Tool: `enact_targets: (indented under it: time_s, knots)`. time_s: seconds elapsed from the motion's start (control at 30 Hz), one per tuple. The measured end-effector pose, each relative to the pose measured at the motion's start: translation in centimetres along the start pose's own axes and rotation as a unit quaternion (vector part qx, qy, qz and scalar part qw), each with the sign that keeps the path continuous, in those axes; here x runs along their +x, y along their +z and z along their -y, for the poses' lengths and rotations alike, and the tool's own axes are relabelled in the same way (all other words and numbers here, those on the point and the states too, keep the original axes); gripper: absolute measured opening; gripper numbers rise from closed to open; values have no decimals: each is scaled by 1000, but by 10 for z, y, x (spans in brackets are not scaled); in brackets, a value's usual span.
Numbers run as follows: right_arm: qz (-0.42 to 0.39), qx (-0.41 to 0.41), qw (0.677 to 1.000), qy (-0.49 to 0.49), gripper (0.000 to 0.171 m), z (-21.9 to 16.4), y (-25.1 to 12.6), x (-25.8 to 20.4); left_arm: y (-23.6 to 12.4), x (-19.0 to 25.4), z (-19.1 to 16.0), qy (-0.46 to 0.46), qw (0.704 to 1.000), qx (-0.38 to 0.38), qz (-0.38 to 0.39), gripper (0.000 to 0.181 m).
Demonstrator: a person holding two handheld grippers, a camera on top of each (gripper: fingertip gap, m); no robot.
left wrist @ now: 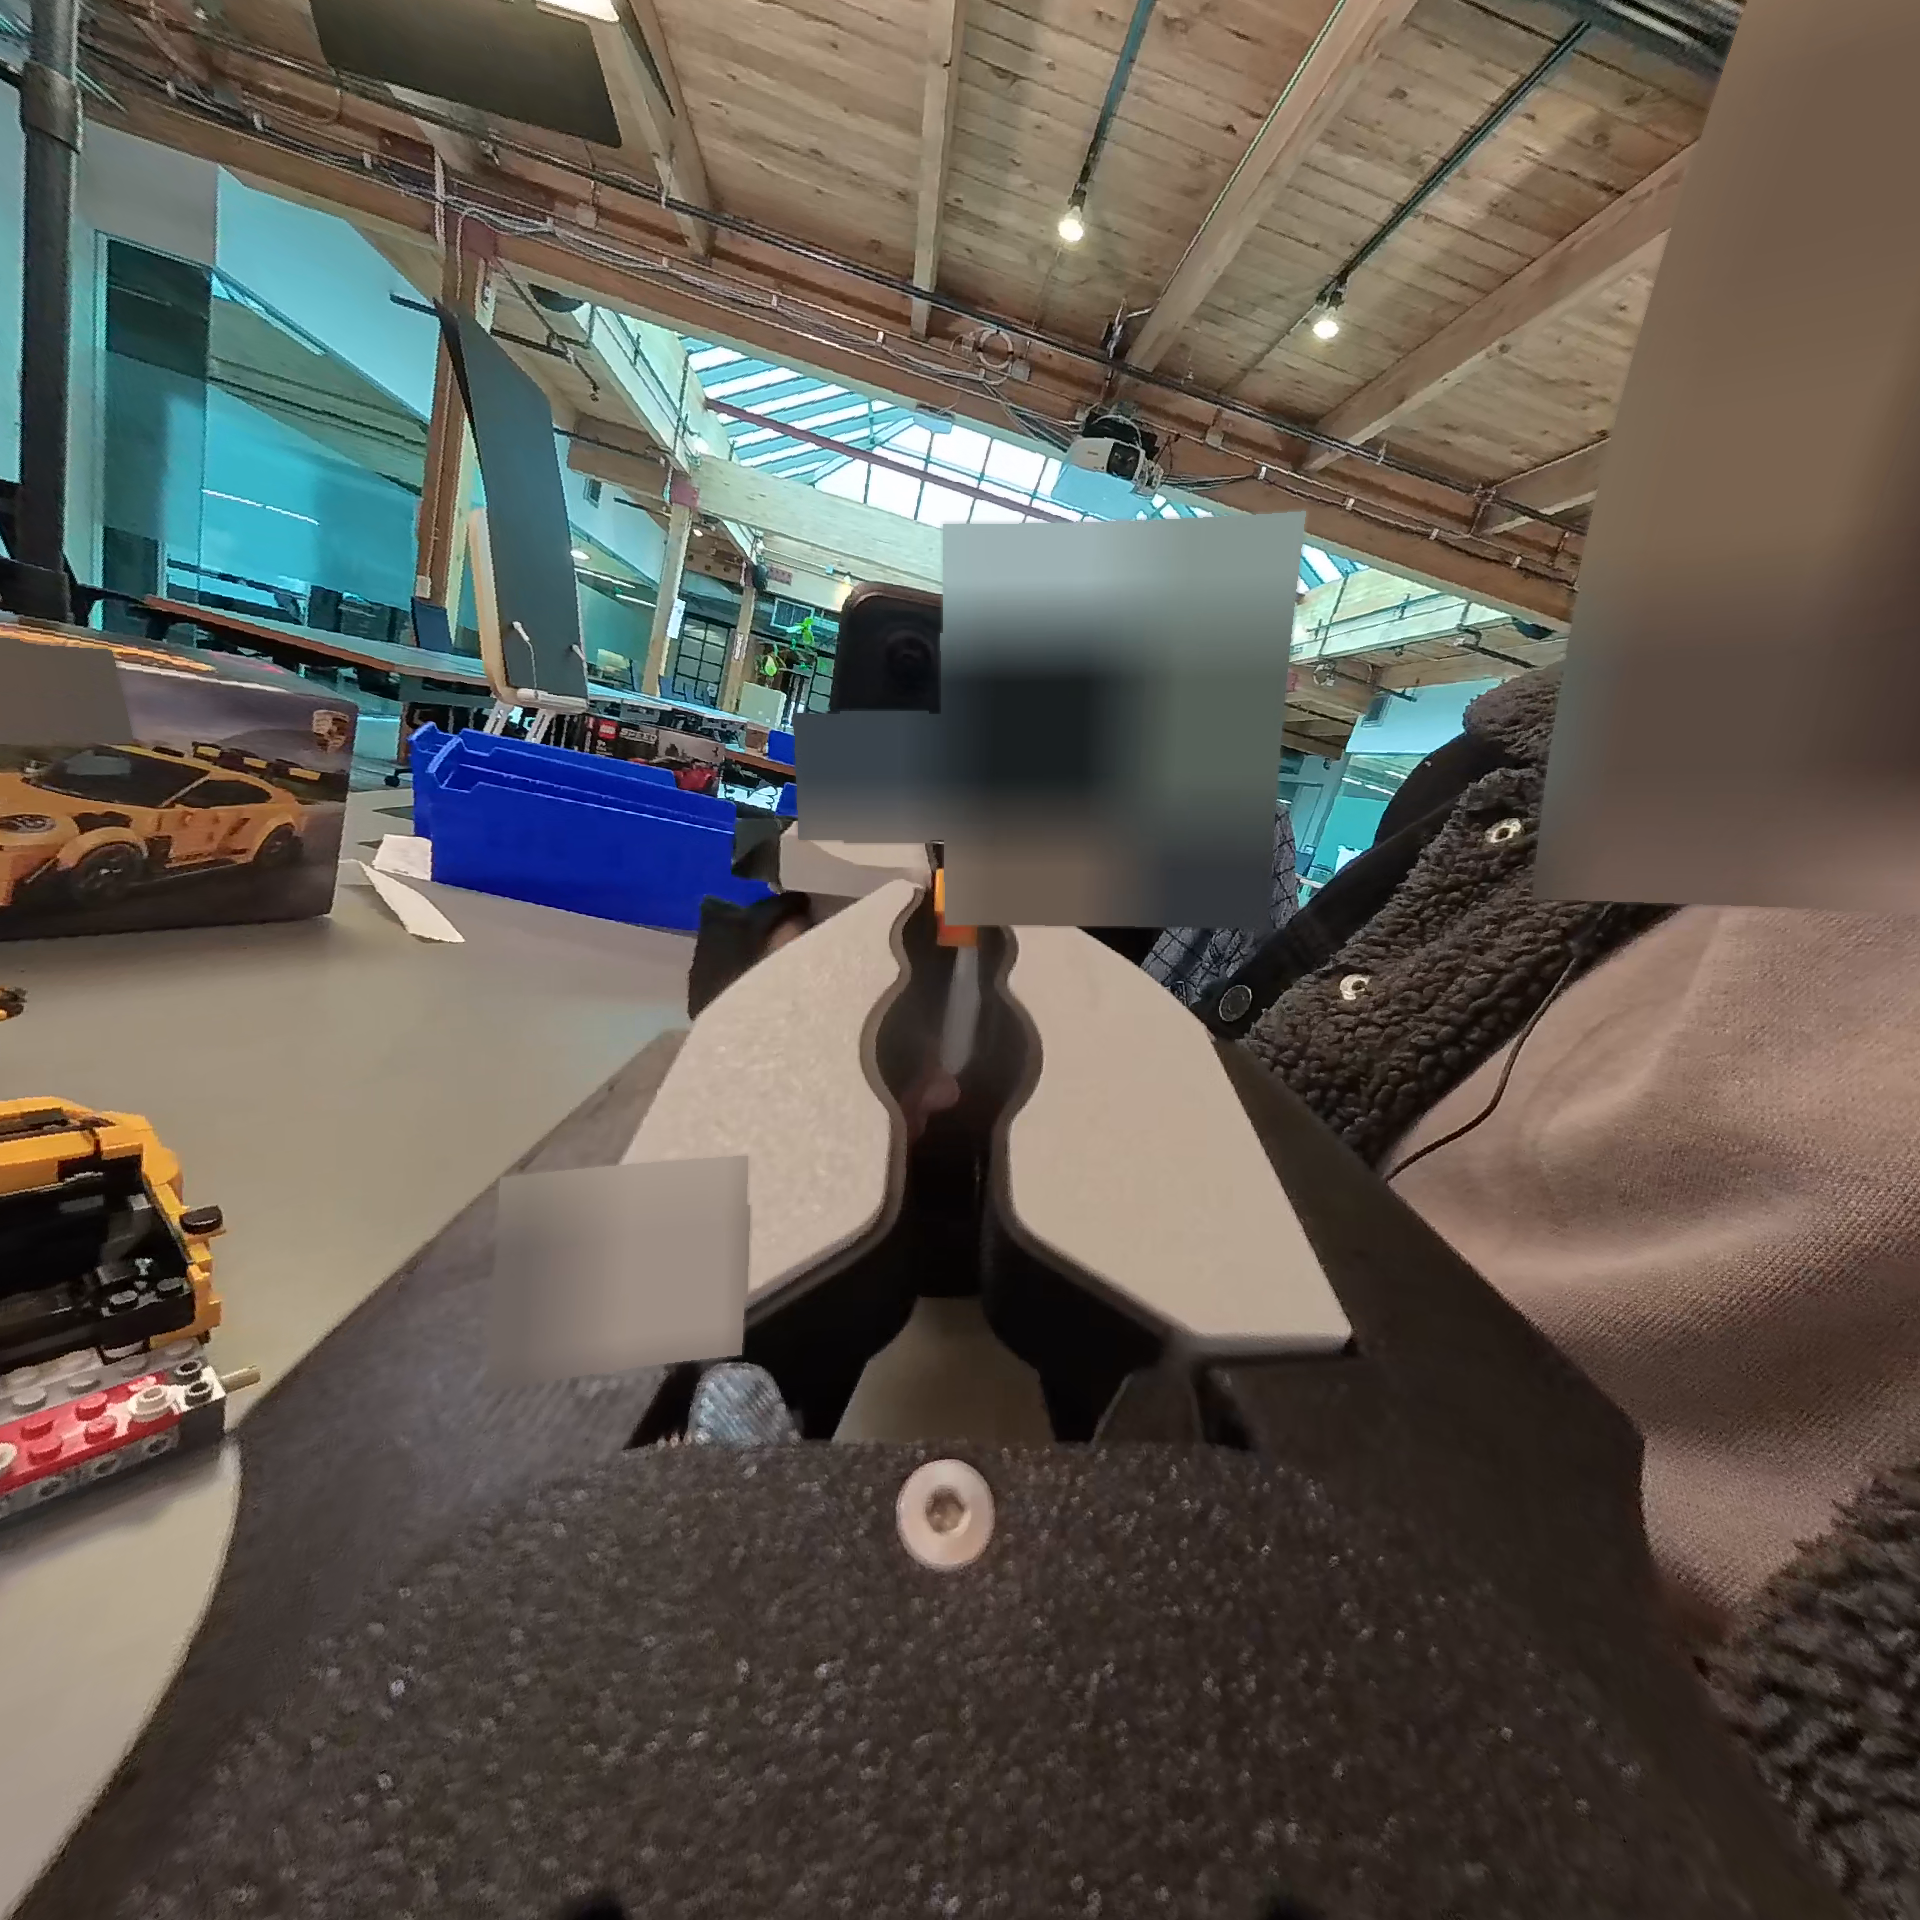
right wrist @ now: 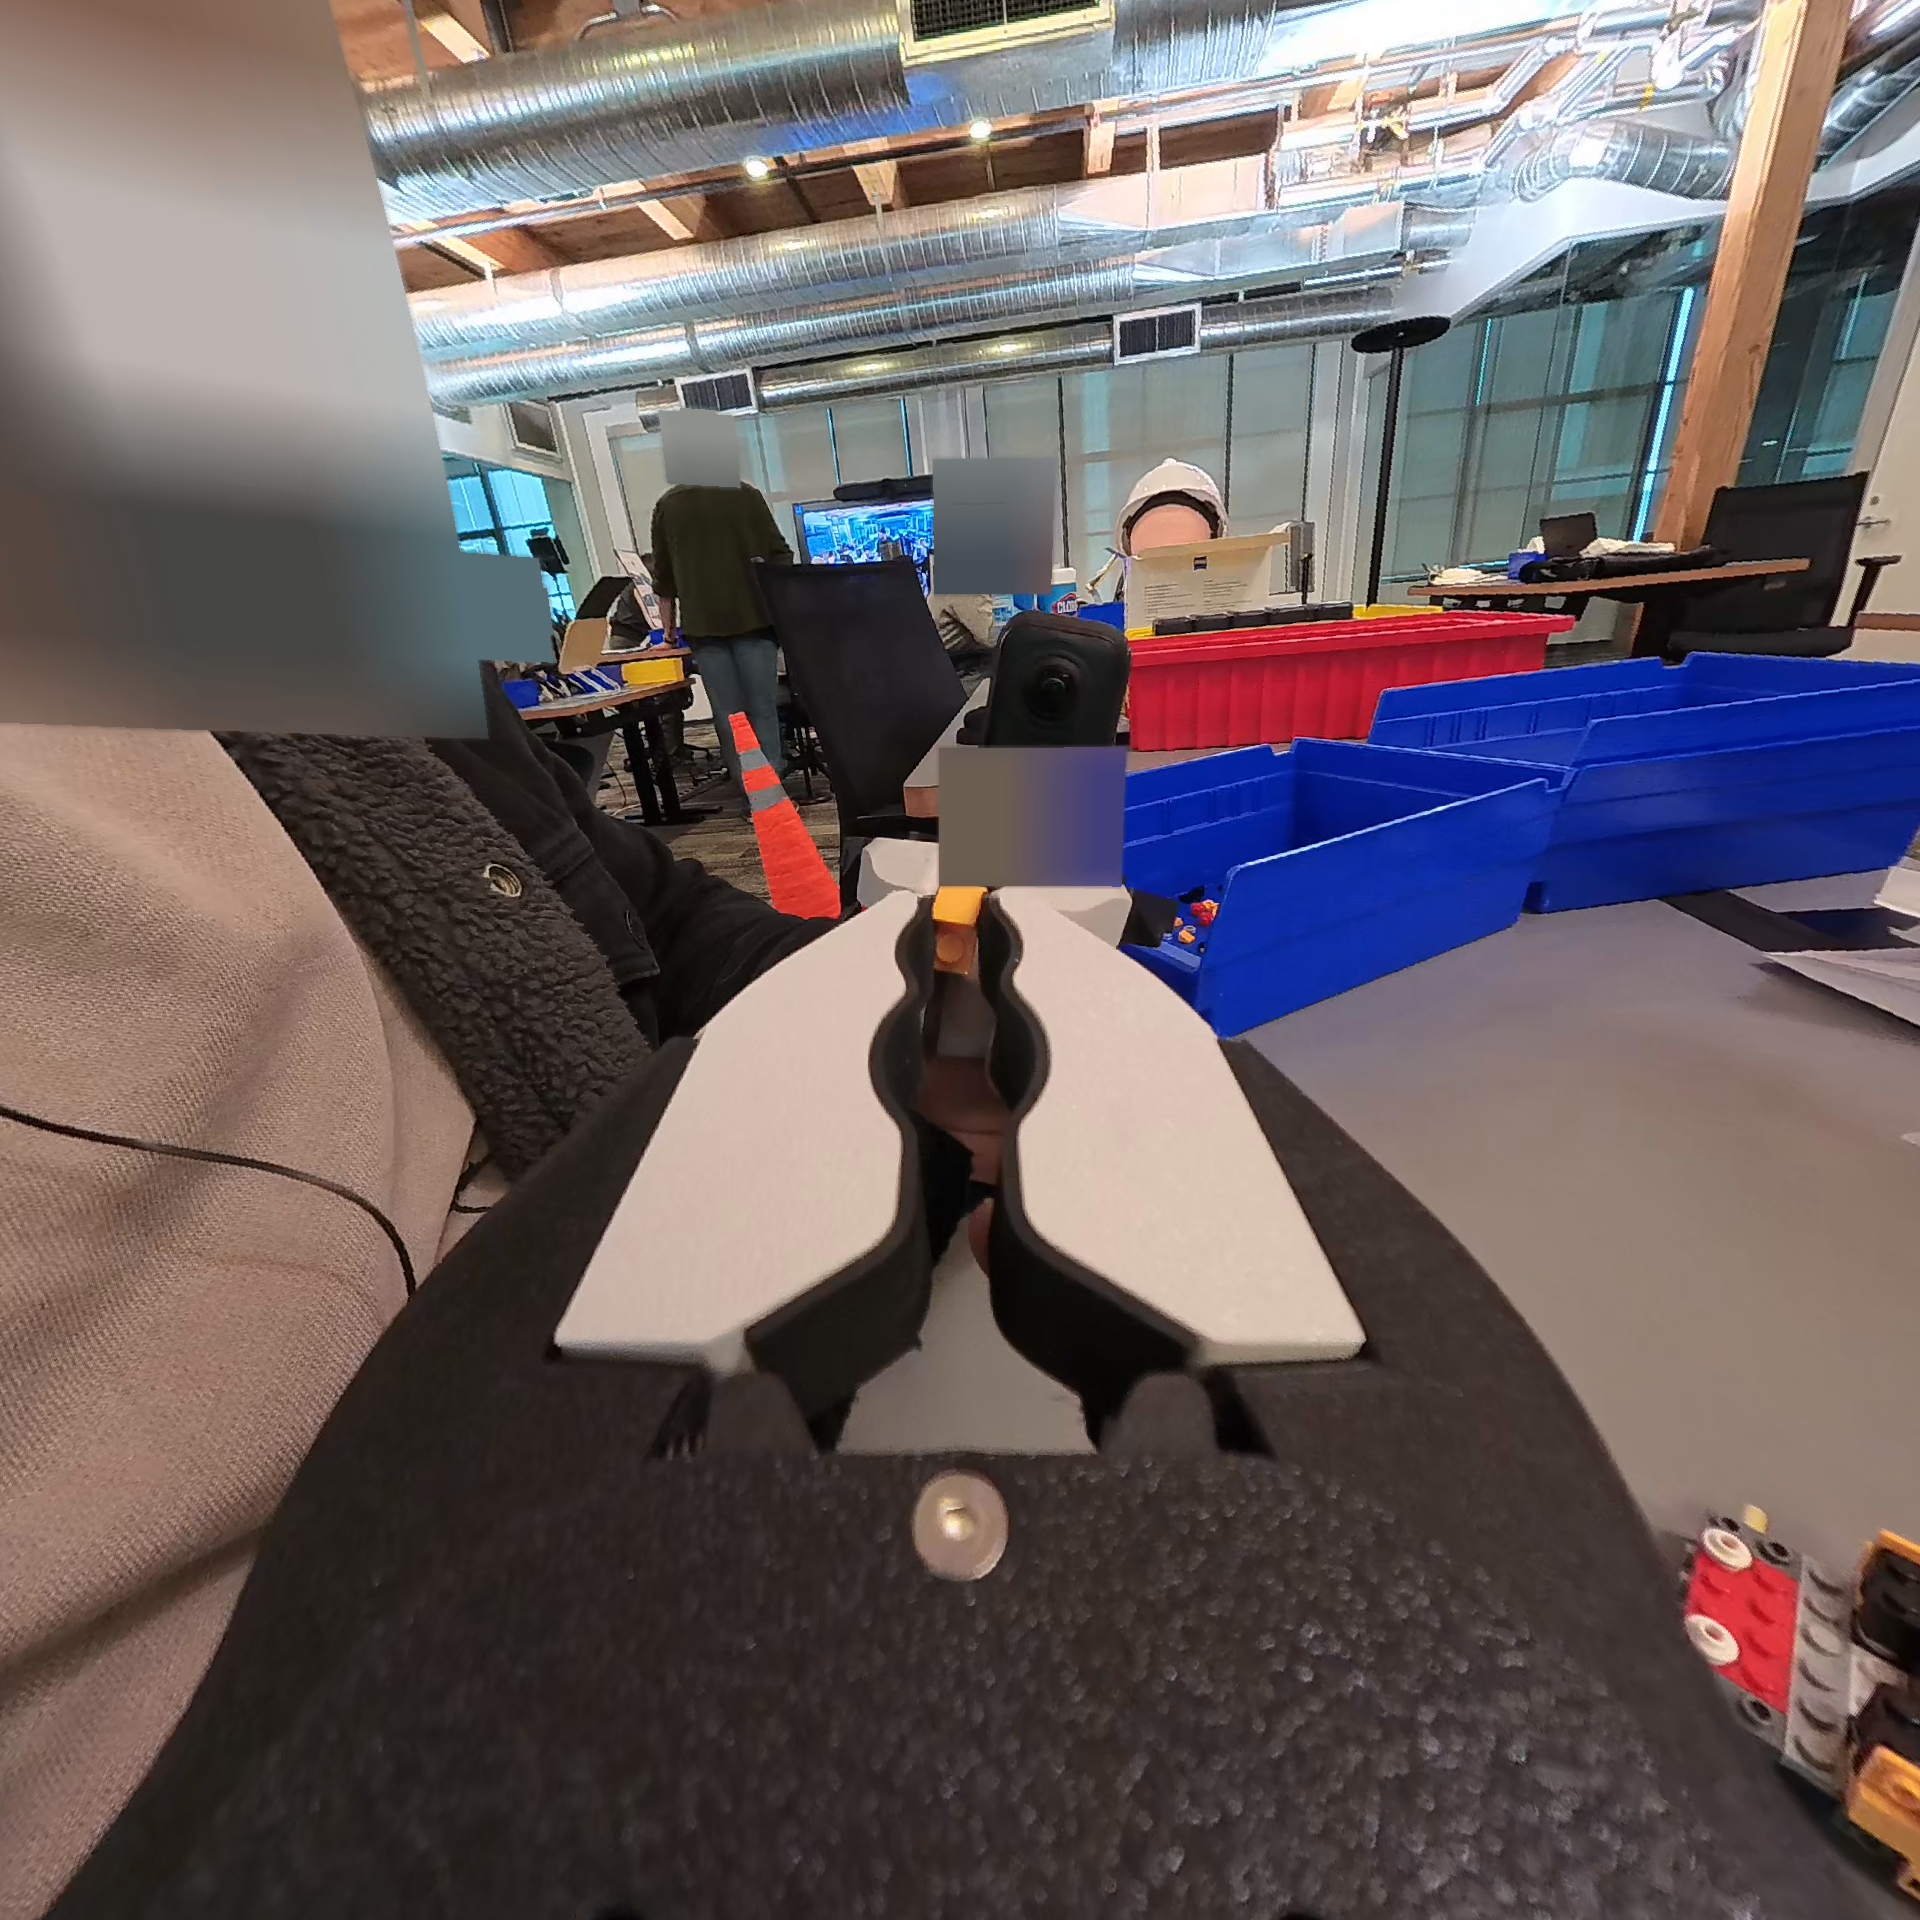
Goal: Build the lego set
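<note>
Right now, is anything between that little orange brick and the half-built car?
Nothing visible. The right gripper holds the orange brick in the air; the car sits on bare grey table, low to its right.

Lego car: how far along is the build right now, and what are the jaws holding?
Done: the partly built yellow car stands on the grey table, bodywork up, red and grey plates still bare at one end. In hand: the two grippers face each other, tips meeting at a small orange piece; right gripper shut on it, left gripper apparently too. Left: fitting that piece and covering the bare plates.
</note>
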State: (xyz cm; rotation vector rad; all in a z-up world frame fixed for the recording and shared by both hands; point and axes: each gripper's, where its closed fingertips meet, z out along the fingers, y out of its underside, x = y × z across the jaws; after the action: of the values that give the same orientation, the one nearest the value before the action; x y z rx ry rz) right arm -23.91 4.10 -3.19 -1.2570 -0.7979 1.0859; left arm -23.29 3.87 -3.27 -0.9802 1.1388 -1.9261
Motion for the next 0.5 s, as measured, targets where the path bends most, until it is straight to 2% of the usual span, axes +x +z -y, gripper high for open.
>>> enact_targets:
  time_s: [0.5]
  knots:
    - [-33, -2, 999, 13, 9, -1, -1, 10, -3, -9, 1, -11, 1000, 2, 10, 8]
